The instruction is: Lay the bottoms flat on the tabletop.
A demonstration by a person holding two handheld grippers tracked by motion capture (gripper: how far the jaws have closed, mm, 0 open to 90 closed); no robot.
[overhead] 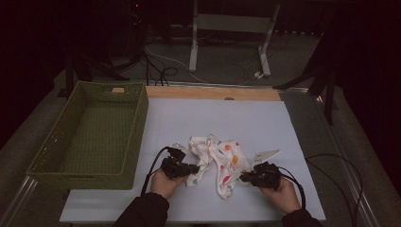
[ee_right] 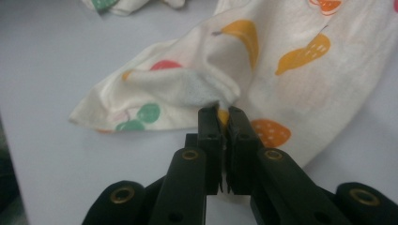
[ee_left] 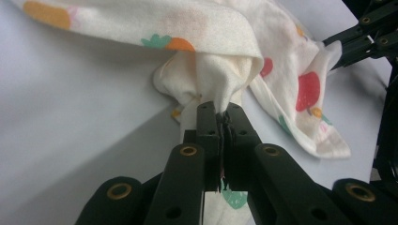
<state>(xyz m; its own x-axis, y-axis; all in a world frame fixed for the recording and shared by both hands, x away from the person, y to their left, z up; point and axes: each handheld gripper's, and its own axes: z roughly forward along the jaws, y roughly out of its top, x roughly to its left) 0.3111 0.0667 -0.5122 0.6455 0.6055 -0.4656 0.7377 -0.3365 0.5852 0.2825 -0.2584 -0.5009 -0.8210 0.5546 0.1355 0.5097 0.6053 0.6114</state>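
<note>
Two grippers pinch one cloth [overhead: 218, 161] — a cream rag printed with fruit — that lies crumpled on the white mat [overhead: 265, 123] near the person's edge of the table.

At the cloth's left side, the left gripper [overhead: 191, 168] has its jaws pressed together on a bunched fold. In the left gripper view that fold [ee_left: 211, 79] rises from between the black jaws in a gathered knot, and the rest of the cloth drapes away to the right toward the other gripper's black links at the top corner.

At the cloth's lower right edge, the right gripper [overhead: 245, 178] has its jaws likewise clamped on fabric. In the right gripper view a puckered fold [ee_right: 206, 89] sits just at the jaw tips, with orange pears and green and red fruit printed around it; the cloth spreads flat on the mat beyond.

Both hands rest low on the mat, sleeves coming in from the bottom.

Left of the mat stands a green woven basket [overhead: 137, 123], well apart from the cloth.
</note>
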